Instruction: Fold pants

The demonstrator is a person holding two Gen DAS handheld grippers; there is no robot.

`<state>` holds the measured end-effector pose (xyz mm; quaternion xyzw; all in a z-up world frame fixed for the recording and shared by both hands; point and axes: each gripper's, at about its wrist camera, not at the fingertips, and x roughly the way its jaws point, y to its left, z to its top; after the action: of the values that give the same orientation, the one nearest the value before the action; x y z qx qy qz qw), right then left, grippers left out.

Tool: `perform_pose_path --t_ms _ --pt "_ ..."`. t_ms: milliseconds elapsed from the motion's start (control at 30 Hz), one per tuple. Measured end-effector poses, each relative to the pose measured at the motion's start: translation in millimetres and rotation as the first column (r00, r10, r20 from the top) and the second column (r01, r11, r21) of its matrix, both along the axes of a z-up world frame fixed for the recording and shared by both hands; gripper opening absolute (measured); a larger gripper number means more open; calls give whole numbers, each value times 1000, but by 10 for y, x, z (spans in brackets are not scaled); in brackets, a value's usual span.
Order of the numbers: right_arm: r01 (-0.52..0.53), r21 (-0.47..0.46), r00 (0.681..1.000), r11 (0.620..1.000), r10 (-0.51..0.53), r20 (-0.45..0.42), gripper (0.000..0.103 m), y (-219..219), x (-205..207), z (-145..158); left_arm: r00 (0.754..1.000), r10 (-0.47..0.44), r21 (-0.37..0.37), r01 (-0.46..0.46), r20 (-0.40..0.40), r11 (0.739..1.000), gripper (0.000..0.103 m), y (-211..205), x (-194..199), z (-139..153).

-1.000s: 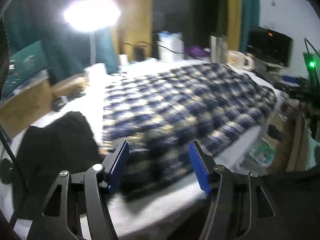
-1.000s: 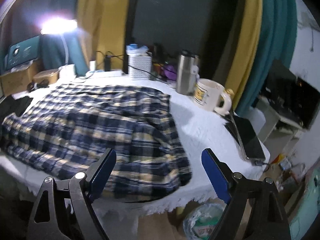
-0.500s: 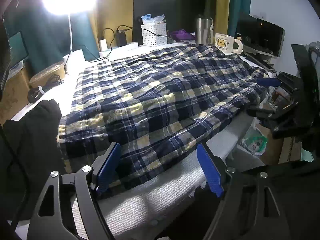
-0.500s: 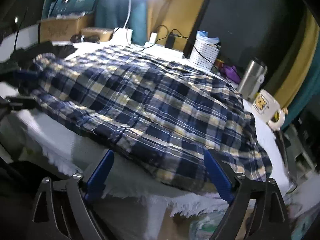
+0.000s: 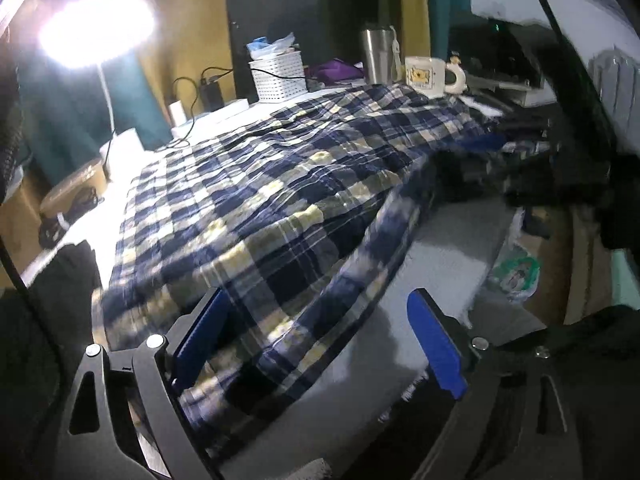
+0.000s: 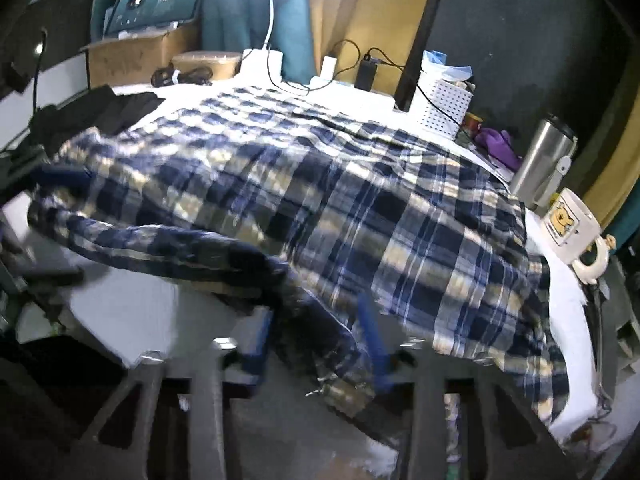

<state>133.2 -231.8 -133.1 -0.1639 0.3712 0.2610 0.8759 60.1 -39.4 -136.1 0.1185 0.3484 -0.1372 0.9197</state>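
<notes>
A dim room with yellow and teal curtains frames a white-covered bench [image 5: 440, 264], lit by a bright lamp [image 5: 96, 24] at the far left. Compared with half a second earlier, both tools have come in over the near edge and the cloth there is now lifted and blurred. The plaid pants [image 5: 280, 184] lie spread across most of the bench, their near hem hanging over the front edge. The left tool [image 5: 320, 340] has its jaws opening wide, the hem lying between the blue pads without being pressed (the left pad sits just beside the fabric). The right tool [image 6: 316, 340], which stood wide open a moment ago, is closing, and a bunched fold of the hem sits between its pads, which appear to pinch it, though motion blur softens the contact. At the back stand a white perforated basket [image 6: 444, 108] holding blue-and-white packets, a steel tumbler [image 6: 544, 160] and a printed mug [image 6: 572, 228], whose insides are not visible.
</notes>
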Motion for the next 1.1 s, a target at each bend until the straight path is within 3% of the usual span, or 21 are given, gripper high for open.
perform_pose_path --t_ms 67,133,233,300,333,367,433,633,700,767,900,1100 --pt "-4 20 1000 1000 5 -10 9 -8 46 33 1000 15 80 -14 -2 997 90 -86 65 -49" --pt "-11 45 1000 999 12 -24 8 -27 98 76 1000 15 136 -16 10 991 91 -122 106 -89" --pt "-12 57 999 998 14 -29 8 -60 153 138 999 48 145 -49 9 988 88 -25 166 -69" --pt "-13 65 999 998 15 -29 8 -85 170 179 998 61 136 -62 10 989 68 70 173 -46" --pt "-13 67 999 998 16 -30 8 -88 176 186 997 74 133 -74 4 988 47 133 180 -32" --pt "-13 64 999 998 15 -30 8 -91 175 189 996 84 120 -84 3 989 35 203 172 -3" --pt "-8 60 1000 998 9 -29 8 -79 155 181 997 83 88 -83 7 993 23 287 135 66" --pt "-4 58 1000 998 5 -29 9 30 -55 101 993 93 33 -95 79 995 6 379 -22 406" --pt "3 57 1000 998 -2 -16 26 93 -159 60 991 99 -3 -100 91 995 6 427 -42 507" --pt "-7 79 1000 997 8 -7 103 146 -254 29 989 109 -40 -106 101 994 6 475 -63 608" --pt "-30 48 999 998 28 33 103 306 -379 -15 987 116 -79 -107 115 991 6 523 -117 740" --pt "40 35 994 999 -44 102 103 281 -326 -97 988 104 -101 -93 111 991 6 528 -189 813"
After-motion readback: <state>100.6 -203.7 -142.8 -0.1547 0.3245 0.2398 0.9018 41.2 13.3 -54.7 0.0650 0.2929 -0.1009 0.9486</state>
